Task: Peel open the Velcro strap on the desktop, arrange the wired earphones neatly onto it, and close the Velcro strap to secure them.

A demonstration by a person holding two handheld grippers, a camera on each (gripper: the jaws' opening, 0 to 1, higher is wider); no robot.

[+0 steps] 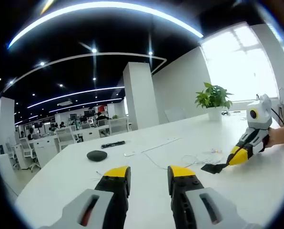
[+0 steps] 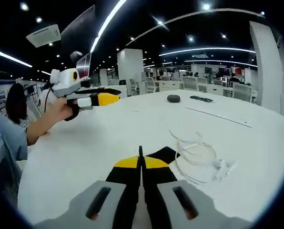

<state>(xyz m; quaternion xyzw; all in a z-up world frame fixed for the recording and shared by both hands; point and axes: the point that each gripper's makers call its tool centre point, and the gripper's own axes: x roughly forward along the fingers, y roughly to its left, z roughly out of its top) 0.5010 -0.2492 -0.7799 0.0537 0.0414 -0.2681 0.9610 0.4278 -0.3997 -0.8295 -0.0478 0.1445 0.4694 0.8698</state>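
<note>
The right tool (image 2: 142,164) is clenched on the black Velcro strap (image 2: 167,154), thin and floppy, best pinched at its free end, while the released left tool (image 1: 148,179) hovers; the light, tangle-prone wired earphones (image 2: 197,155) lie on the counter (image 2: 108,133) at two o'clock.

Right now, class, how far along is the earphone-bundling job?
Early. In hand: the right gripper is shut on the black Velcro strap, lifting it. Left gripper is open, empty. Left to do: the white wired earphones lie loose on the table, neither arranged nor strapped.
</note>
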